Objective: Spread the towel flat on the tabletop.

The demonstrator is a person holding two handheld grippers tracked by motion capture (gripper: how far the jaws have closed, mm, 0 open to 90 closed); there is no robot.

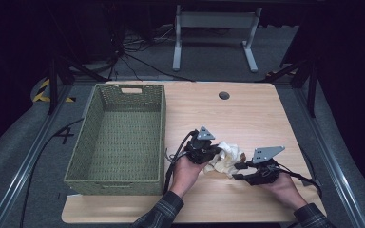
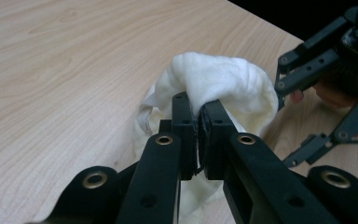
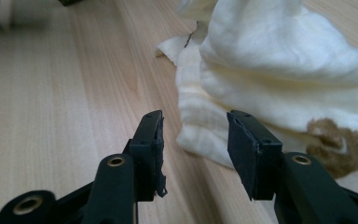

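Observation:
A crumpled white cloth [image 1: 225,159] lies on the wooden table [image 1: 252,114] between my two grippers. My left gripper [image 1: 215,153] is shut on a fold of the cloth [image 2: 223,79], and its closed jaw tips [image 2: 198,109] pinch the fabric from the left side. My right gripper [image 1: 240,171] sits at the cloth's right edge with its jaws apart. In the right gripper view the jaws [image 3: 193,126] stand open around a low hem of the cloth [image 3: 279,70] without pressing it. A brown patch [image 3: 340,144] shows on the cloth beside the right jaw.
A green woven basket [image 1: 162,137], with nothing inside, stands on the table's left half, close to my left hand. A round cable hole [image 1: 224,95] sits near the far edge. Bare tabletop stretches behind the cloth. The right gripper [image 2: 326,93] appears beyond the cloth in the left gripper view.

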